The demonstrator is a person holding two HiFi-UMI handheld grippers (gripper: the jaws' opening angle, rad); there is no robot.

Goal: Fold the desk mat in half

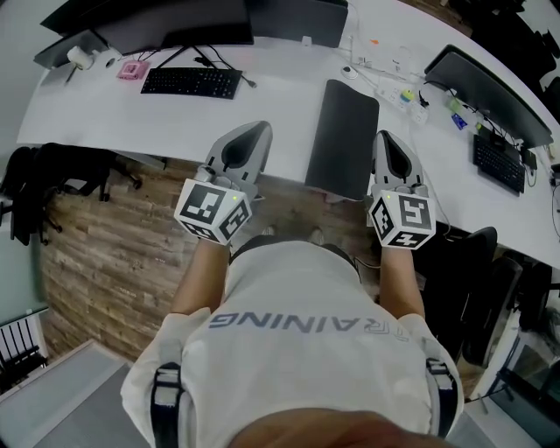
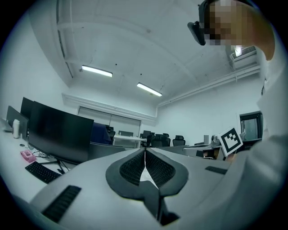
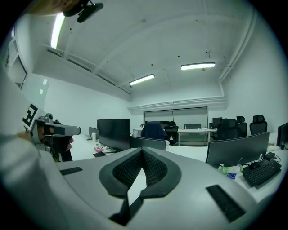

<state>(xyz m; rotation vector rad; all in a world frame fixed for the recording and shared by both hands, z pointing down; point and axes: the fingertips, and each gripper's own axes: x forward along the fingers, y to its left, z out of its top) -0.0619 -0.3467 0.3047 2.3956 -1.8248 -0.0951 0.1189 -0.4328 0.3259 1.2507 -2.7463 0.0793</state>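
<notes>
The dark grey desk mat (image 1: pixel 341 138) lies on the white desk (image 1: pixel 271 105) as a narrow strip, its near end reaching the desk's front edge. My left gripper (image 1: pixel 252 131) is held level to the left of the mat, over the desk's edge and apart from the mat. My right gripper (image 1: pixel 386 140) is just right of the mat's near end. In the left gripper view the left gripper (image 2: pixel 145 151) has its jaws closed together with nothing between them. The right gripper (image 3: pixel 141 151) in its own view is likewise shut and empty. The mat is in neither gripper view.
A black keyboard (image 1: pixel 191 82) and a pink object (image 1: pixel 133 70) sit at the desk's back left, under dark monitors (image 1: pixel 157 22). A power strip and small clutter (image 1: pixel 398 87) lie to the right of the mat, then another keyboard (image 1: pixel 499 162). Office chairs (image 1: pixel 52 179) stand on the wooden floor.
</notes>
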